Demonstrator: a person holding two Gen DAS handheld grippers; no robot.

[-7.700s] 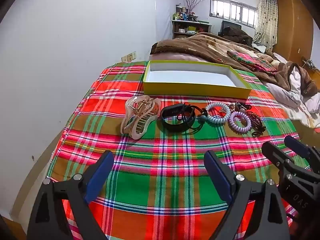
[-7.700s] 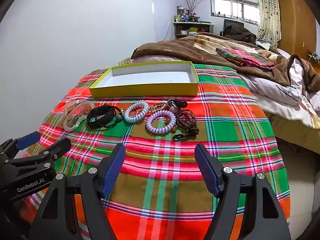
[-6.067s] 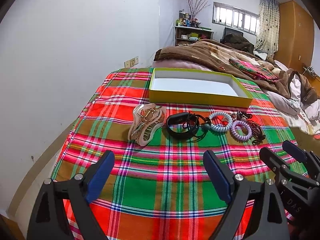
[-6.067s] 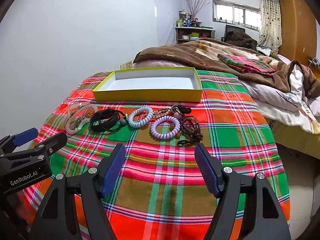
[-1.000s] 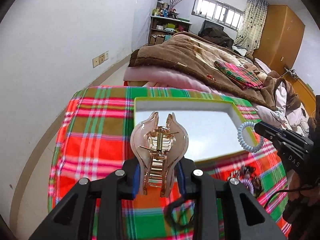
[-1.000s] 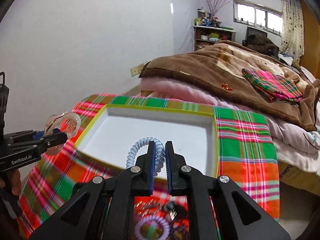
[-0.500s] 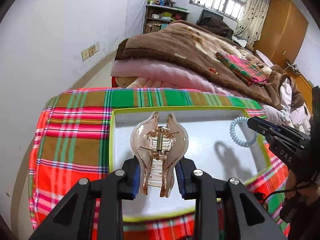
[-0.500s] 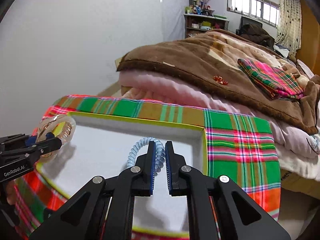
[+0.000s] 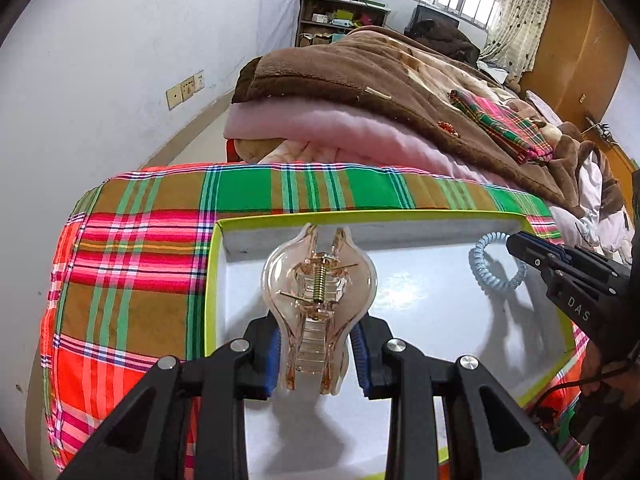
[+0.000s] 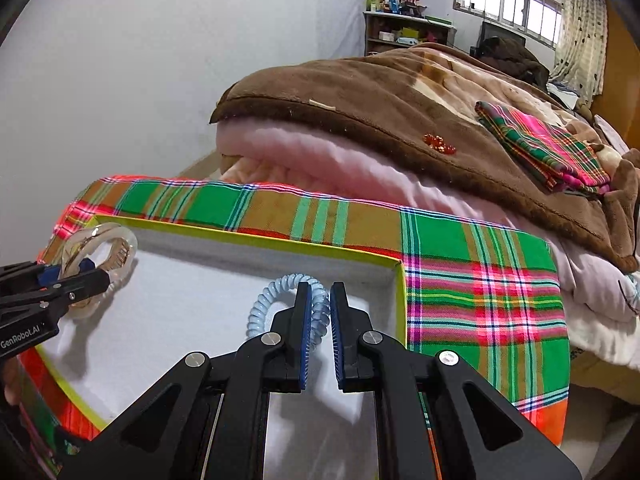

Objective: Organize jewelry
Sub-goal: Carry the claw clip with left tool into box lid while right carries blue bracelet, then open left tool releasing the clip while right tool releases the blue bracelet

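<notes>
Two items are held above the white floor of the yellow-rimmed tray [image 9: 212, 280], which lies on the plaid cloth [image 9: 132, 264]. The left gripper [image 9: 318, 350] is clamped on the narrow lower end of a clear hair claw [image 9: 318, 292], near the tray's far left corner. The right gripper [image 10: 320, 332] is pinched almost fully closed on a pale blue coil bracelet [image 10: 266, 300], near the far right corner.

Several faults can be expected at release:
- The claw is gripped low, with its wide head beyond the pads; it may tip over on release and strike the tray wall
- The springy coil may cling to the ribbed pads or bounce over the low rim if released from height
- Contact between the two grippers is judged unlikely, as they are well apart
</notes>
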